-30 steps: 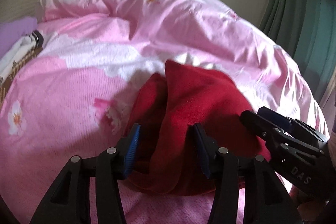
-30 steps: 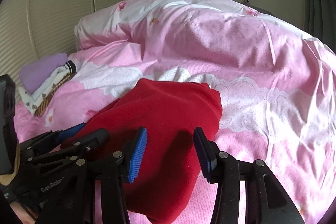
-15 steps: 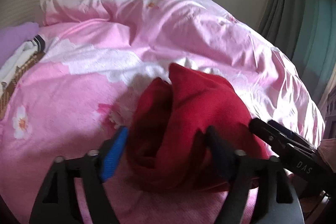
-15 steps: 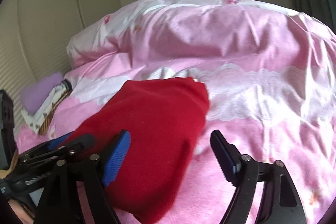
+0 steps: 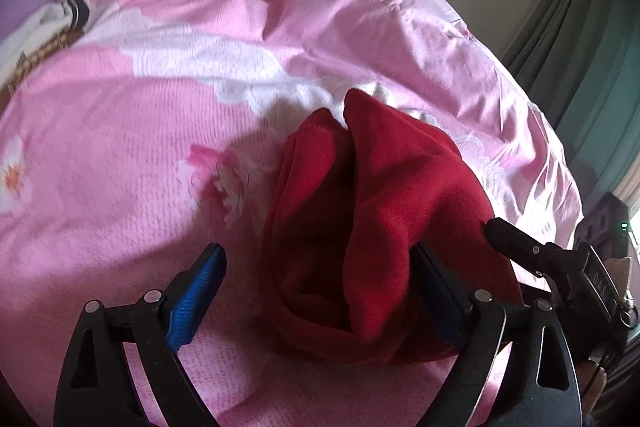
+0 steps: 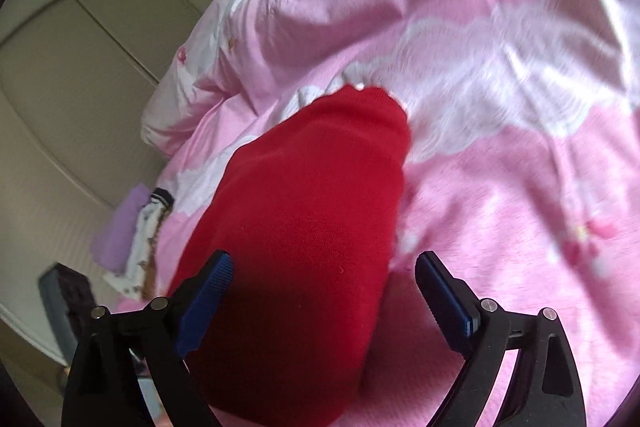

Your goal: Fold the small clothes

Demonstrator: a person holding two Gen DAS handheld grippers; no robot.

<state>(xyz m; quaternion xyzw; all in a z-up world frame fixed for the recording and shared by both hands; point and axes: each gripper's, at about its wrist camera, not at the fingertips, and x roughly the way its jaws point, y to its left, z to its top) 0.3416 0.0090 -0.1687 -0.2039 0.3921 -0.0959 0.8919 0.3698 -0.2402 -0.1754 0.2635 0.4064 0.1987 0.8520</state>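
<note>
A folded red garment (image 5: 384, 227) is seen on a pink duvet (image 5: 160, 155), both grippers' jaws released: left gripper (image 5: 316, 291), right gripper (image 6: 324, 295).

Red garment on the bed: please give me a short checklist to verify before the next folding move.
1. Left hand-held gripper open: ok, jaws wide apart.
2. Right hand-held gripper open: ok, jaws wide apart.
3. Red garment released onto the duvet: ok, no pad pinches it.
4. Fold lies flat: not ok, left wrist view shows layers bunched and gaping.
5. Edges aligned: cannot tell, the near edge is hidden.
6. Other clothes apart from the garment: ok.
</note>
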